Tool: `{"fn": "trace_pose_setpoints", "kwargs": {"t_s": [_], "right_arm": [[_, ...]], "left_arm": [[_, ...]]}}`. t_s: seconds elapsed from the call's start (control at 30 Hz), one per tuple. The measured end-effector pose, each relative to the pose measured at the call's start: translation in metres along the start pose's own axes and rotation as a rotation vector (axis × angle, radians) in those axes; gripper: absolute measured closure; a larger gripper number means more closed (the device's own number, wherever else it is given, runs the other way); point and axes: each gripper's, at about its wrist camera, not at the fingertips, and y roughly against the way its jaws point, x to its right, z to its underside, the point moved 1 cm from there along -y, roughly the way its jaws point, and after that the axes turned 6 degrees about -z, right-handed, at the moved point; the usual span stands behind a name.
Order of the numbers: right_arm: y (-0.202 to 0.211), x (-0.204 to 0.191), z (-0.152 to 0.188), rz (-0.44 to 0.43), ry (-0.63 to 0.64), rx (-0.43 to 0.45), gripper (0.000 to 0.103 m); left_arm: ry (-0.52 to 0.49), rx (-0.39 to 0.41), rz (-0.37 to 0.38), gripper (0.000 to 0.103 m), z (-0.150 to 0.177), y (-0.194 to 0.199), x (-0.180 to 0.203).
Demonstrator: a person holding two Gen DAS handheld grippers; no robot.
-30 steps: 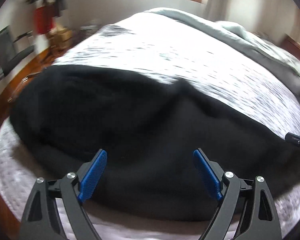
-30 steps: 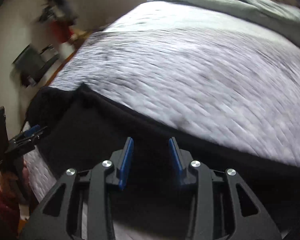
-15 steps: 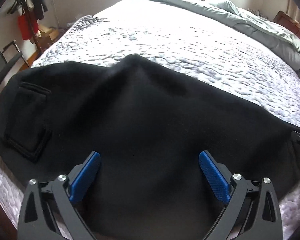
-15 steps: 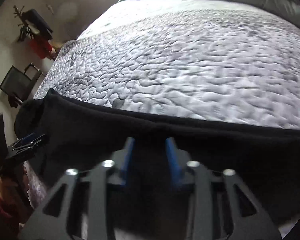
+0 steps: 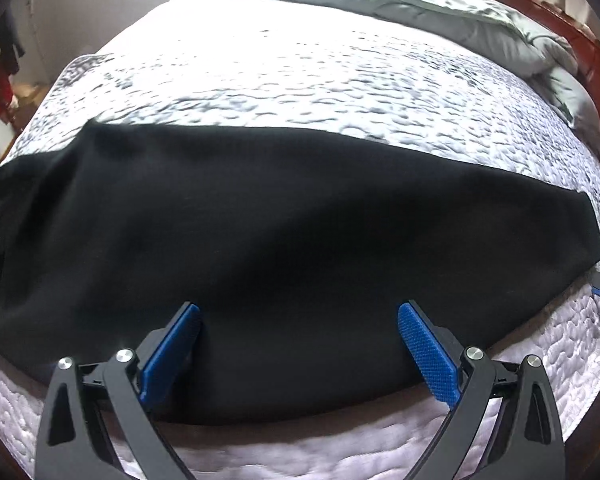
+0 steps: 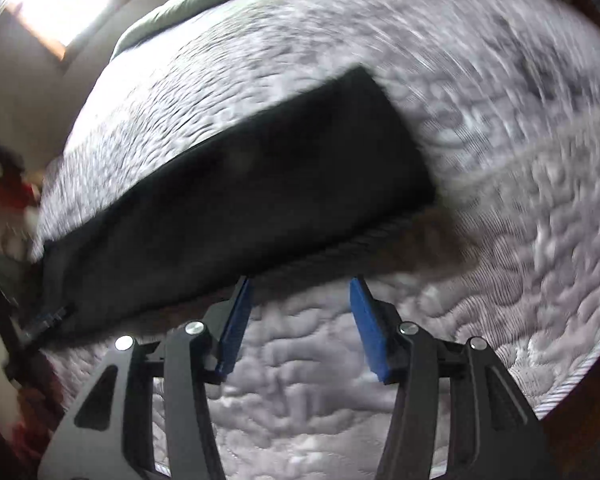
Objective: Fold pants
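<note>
Black pants [image 5: 284, 232] lie flat across the quilted bed [image 5: 300, 80]; left gripper [image 5: 300, 344] spread wide at 6 o'clock, right gripper [image 6: 300, 320] released, both grasping nothing.

bare quilt [image 6: 520, 240] beside pants [image 6: 240, 200], bunched duvet [image 5: 440, 12] beyond

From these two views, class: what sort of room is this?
Very likely a bedroom: a large bed with a white quilted bedspread, a rumpled grey duvet at its far end, and a reddish wooden bed frame.
</note>
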Motion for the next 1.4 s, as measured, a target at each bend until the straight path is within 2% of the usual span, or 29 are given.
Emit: {"fn": "trace_pose_setpoints", "kwargs": {"t_s": [0.13,0.37,0.47,0.53,0.63,0.7,0.77,0.83,1.0,1.1,1.17,1.2,1.23,1.3,1.4], "right_arm": [[-0.001,0.029,-0.006,-0.084,-0.068,0.041,0.053],[-0.015,0.056,-0.03,-0.251,-0.176,0.07,0.05],[-0.018,0.065,-0.038,-0.306,-0.204,0.075,0.055],[-0.016,0.067,-0.039,-0.334,-0.201,0.092,0.066],[-0.01,0.069,-0.045,-0.396,-0.204,0.116,0.064],[-0.012,0.074,-0.041,-0.362,-0.217,0.085,0.059],[-0.012,0.076,-0.039,-0.337,-0.211,0.066,0.059],[-0.008,0.074,-0.036,-0.325,-0.192,0.051,0.052],[-0.011,0.061,-0.035,-0.333,-0.168,0.041,0.042],[-0.02,0.055,-0.045,-0.346,-0.17,0.057,0.041],[-0.025,0.046,-0.052,-0.339,-0.162,0.068,0.049],[-0.025,0.041,-0.054,-0.356,-0.163,0.08,0.065],[-0.025,0.039,-0.055,-0.387,-0.163,0.088,0.077],[-0.019,0.033,-0.06,-0.441,-0.161,0.108,0.083],[0.003,0.022,-0.067,-0.433,-0.092,0.143,0.088]], "left_arm": [[-0.012,-0.005,-0.003,0.004,-0.001,0.0,0.007],[-0.005,-0.015,-0.032,0.004,-0.002,-0.004,0.002],[-0.018,-0.018,-0.054,0.004,-0.002,-0.006,0.005],[-0.02,-0.016,-0.057,0.004,-0.001,-0.006,0.006],[-0.016,-0.015,-0.045,0.004,-0.001,-0.005,0.003],[-0.015,-0.017,-0.048,0.004,0.0,-0.005,0.004],[-0.016,-0.018,-0.054,0.004,0.0,-0.005,0.005],[-0.015,-0.015,-0.055,0.004,0.0,-0.005,0.005],[-0.016,-0.017,-0.06,0.004,0.001,-0.005,0.005],[0.0,-0.023,-0.045,0.004,0.001,-0.002,0.002],[0.027,-0.025,-0.038,0.004,0.002,0.0,-0.003],[0.036,-0.025,-0.04,0.004,0.002,0.001,-0.006],[0.046,-0.025,-0.046,0.004,0.003,0.002,-0.009],[0.071,-0.024,-0.078,0.004,0.004,0.003,-0.018],[0.113,-0.021,-0.098,0.004,0.003,0.007,-0.032]]}}
